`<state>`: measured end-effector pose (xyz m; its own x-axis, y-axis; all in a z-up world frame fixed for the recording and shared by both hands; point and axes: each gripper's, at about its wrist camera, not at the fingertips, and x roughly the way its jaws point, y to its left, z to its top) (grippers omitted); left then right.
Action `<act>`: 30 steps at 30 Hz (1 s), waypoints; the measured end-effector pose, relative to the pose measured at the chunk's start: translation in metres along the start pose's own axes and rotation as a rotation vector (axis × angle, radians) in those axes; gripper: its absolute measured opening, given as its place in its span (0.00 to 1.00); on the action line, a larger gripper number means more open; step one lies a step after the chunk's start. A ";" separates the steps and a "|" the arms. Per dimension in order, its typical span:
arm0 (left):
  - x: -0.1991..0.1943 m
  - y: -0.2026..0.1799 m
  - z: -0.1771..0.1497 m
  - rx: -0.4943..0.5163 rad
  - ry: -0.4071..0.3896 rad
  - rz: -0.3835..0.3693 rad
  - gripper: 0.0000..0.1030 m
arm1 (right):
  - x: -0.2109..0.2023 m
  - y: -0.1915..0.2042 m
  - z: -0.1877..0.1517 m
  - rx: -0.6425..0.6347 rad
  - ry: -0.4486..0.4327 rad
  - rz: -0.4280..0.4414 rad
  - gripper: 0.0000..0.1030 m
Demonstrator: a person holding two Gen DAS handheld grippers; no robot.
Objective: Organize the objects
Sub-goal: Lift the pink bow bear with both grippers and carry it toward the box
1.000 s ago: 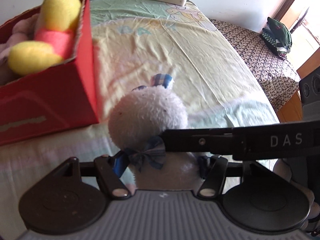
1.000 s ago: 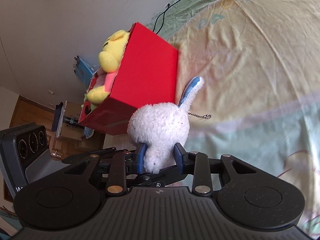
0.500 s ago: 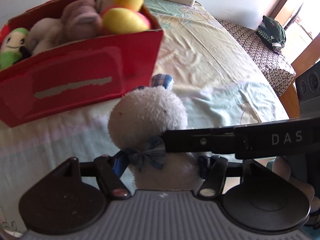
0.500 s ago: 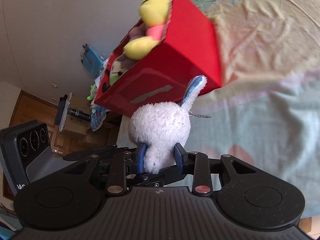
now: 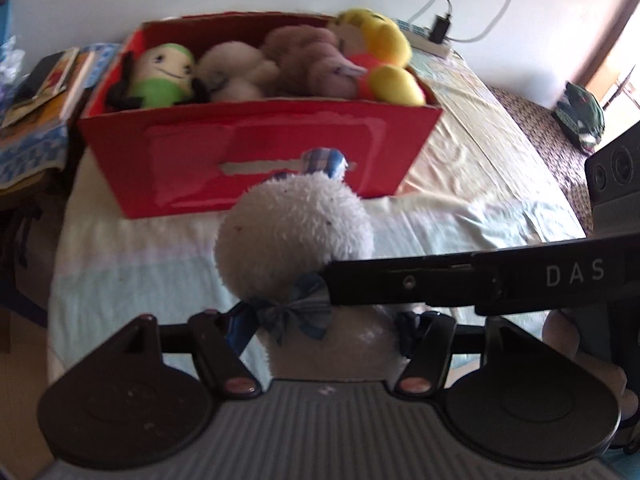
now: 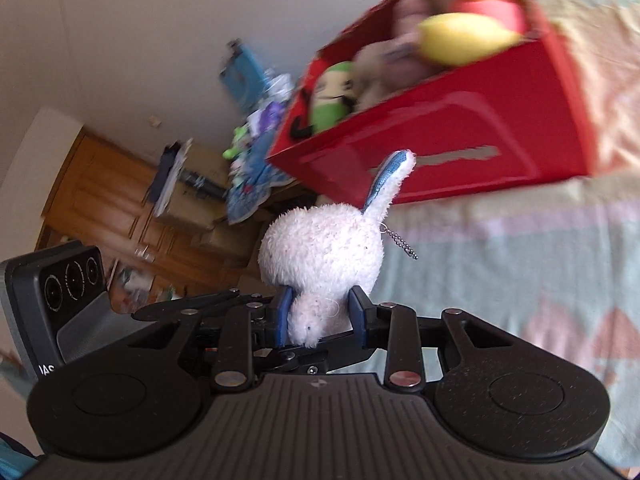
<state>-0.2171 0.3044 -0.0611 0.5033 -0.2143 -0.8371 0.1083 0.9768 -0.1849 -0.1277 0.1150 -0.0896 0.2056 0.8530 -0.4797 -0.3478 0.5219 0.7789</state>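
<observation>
A white plush bunny point(image 5: 296, 232) with a blue checked ear and a bow hangs above the bed, held from two sides. My left gripper point(image 5: 324, 328) is shut on its body. My right gripper point(image 6: 320, 312) is shut on its lower part, and its black arm point(image 5: 480, 280) crosses the left wrist view from the right. The bunny point(image 6: 320, 248) has a small ball chain dangling from it. Straight ahead stands a red box point(image 5: 256, 160), also visible from the right wrist point(image 6: 440, 140). It holds a green doll point(image 5: 164, 76), a brown plush point(image 5: 312, 64) and a yellow plush point(image 5: 380, 60).
The box rests on a bed with a pastel sheet point(image 5: 460, 152). A power strip point(image 5: 424, 38) lies at the head of the bed. Books point(image 5: 44, 88) are stacked on a stand to the left. A dark cap point(image 5: 580, 112) lies at the right; wooden cabinets point(image 6: 120, 200) stand beyond.
Both grippers have swung left with the bunny held between them. The red box has moved from the left edge to straight ahead, and its contents now show.
</observation>
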 end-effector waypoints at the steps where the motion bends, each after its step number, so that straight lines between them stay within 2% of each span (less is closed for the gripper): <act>1: -0.004 0.004 -0.001 -0.020 -0.008 0.009 0.62 | 0.003 0.004 0.003 -0.013 0.014 0.017 0.33; 7: -0.038 0.021 -0.004 -0.136 -0.065 0.096 0.62 | 0.022 0.030 0.017 -0.093 0.076 0.116 0.33; 13: -0.064 0.014 0.005 -0.178 -0.143 0.190 0.62 | 0.023 0.046 0.036 -0.161 0.078 0.218 0.33; 16: -0.071 0.014 0.015 -0.202 -0.170 0.213 0.62 | 0.023 0.052 0.046 -0.194 0.068 0.254 0.33; 19: -0.079 0.013 0.027 -0.209 -0.200 0.221 0.62 | 0.017 0.064 0.055 -0.232 0.041 0.262 0.33; 25: -0.086 0.005 0.059 -0.121 -0.281 0.241 0.62 | -0.002 0.078 0.072 -0.326 -0.074 0.253 0.33; 30: -0.073 0.023 0.097 -0.077 -0.297 0.152 0.62 | -0.002 0.079 0.091 -0.315 -0.159 0.179 0.33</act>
<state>-0.1684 0.3427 0.0462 0.7375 -0.0452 -0.6739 -0.0462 0.9921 -0.1170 -0.0718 0.1552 0.0097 0.2469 0.9337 -0.2591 -0.6498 0.3579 0.6706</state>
